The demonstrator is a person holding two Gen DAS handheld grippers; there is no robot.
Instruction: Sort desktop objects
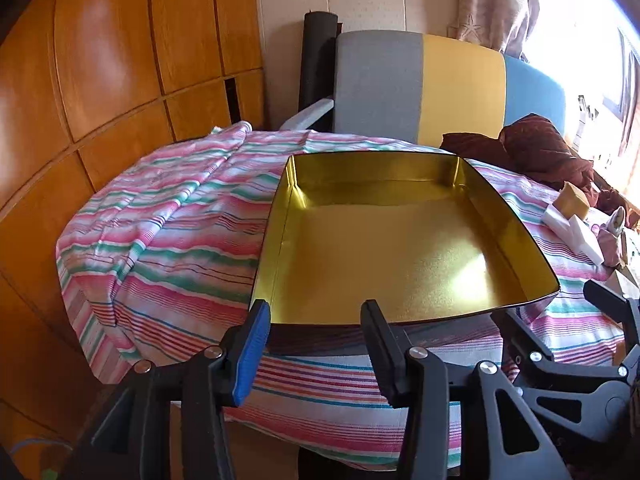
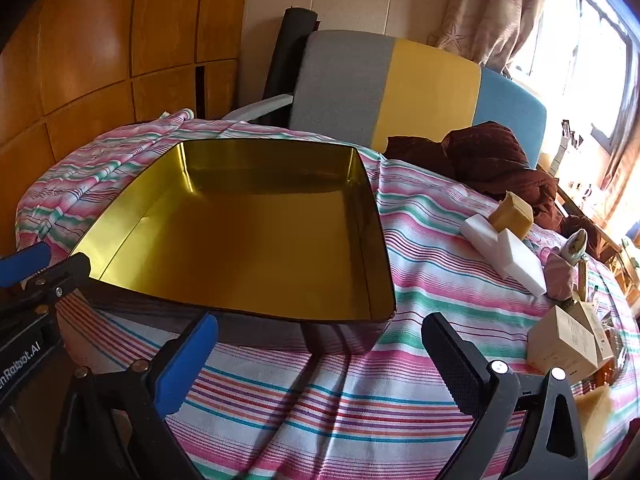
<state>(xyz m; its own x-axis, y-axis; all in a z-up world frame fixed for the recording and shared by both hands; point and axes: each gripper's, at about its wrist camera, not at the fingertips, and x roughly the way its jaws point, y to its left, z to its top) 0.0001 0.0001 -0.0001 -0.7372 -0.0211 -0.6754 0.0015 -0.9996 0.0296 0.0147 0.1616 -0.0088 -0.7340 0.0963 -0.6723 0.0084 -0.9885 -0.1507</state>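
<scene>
The empty gold tin point(image 1: 400, 248) sits just beyond both grippers' released, spread jaws.

The gold tin point(image 2: 248, 240) lay open-topped and bare inside, striped cloth point(image 2: 320, 408) lay free before it, while white foam blocks point(image 2: 506, 256), a tan block point(image 2: 514, 210) and a cardboard box point(image 2: 568, 344) crowded the right side.
</scene>
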